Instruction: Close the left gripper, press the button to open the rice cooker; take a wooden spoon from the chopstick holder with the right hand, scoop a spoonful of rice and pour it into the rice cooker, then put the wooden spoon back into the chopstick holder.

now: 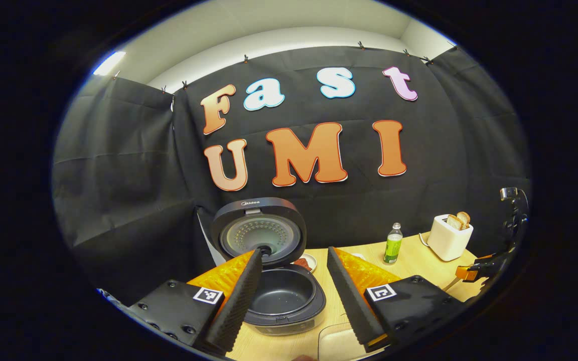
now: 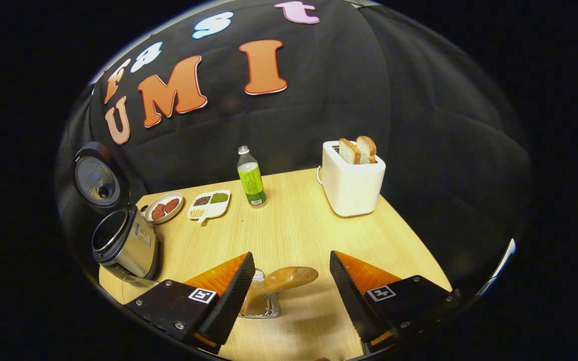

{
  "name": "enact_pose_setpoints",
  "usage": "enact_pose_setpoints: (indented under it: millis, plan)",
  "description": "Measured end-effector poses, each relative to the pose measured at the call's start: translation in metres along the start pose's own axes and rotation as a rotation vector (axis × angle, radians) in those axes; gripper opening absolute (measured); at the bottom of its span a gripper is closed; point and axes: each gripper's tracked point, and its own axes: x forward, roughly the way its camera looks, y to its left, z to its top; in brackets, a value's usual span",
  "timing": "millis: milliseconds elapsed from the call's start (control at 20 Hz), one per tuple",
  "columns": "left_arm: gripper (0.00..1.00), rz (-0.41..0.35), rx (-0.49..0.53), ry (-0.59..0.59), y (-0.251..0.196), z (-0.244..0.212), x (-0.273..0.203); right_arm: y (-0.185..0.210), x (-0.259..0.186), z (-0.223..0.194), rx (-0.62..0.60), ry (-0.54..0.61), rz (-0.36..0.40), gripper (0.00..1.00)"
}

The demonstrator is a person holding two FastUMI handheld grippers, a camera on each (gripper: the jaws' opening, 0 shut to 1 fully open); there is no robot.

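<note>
Wooden spoon [image 2: 283,281], pale brown with an oval bowl, leans out of the wire chopstick holder [image 2: 261,303] at 6 o'clock in the right gripper view, between the right gripper's [image 2: 291,283] wide-apart jaws, untouched. In the left gripper view, the left gripper [image 1: 294,281] also stands open; the black-and-silver rice cooker [image 1: 284,296] sits between its fingers, lid up, on the light wood table [image 1: 414,260].

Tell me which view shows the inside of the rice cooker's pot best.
The left gripper view: it looks straight into the rice cooker under its raised lid. The right gripper view shows the cooker from the side, far off, its pot's inside mostly hidden.
</note>
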Motion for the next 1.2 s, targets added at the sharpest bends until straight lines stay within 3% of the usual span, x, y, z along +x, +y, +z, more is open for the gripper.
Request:
enact_pose_setpoints:
  millis: [50,200,300,500,700,750,850,1000,1150,1200]
  plan:
    - [0.96,0.011,0.008,-0.005,0.004,0.002,-0.001,-0.002,0.003,-0.007,0.01,0.015,-0.001,0.93]
    - [0.81,0.038,0.015,0.001,0.012,0.002,-0.007,0.002,0.008,-0.025,0.059,0.06,0.02,0.91]
    - [0.81,0.049,0.013,0.007,0.014,0.001,-0.01,0.005,0.011,-0.031,0.107,0.077,0.037,0.9]
    - [0.81,0.034,0.045,0.0,0.009,-0.002,-0.015,0.015,0.019,-0.039,0.196,0.107,0.065,0.79]
    - [0.81,0.026,0.085,0.013,0.01,-0.01,-0.019,0.027,0.022,-0.038,0.238,0.125,0.104,0.54]
    - [0.81,0.024,0.082,0.016,0.009,-0.013,-0.019,0.029,0.023,-0.036,0.24,0.121,0.104,0.41]
    - [0.81,0.026,0.084,0.019,0.013,-0.016,-0.019,0.037,0.021,-0.034,0.243,0.12,0.12,0.26]
    - [0.89,0.028,0.087,0.019,0.016,-0.017,-0.019,0.05,0.019,-0.032,0.227,0.121,0.143,0.2]
    - [0.89,0.027,0.084,0.015,0.019,-0.018,-0.018,0.058,0.019,-0.031,0.225,0.135,0.146,0.18]
    - [0.81,0.025,0.084,0.015,0.021,-0.017,-0.018,0.059,0.019,-0.03,0.225,0.137,0.144,0.18]
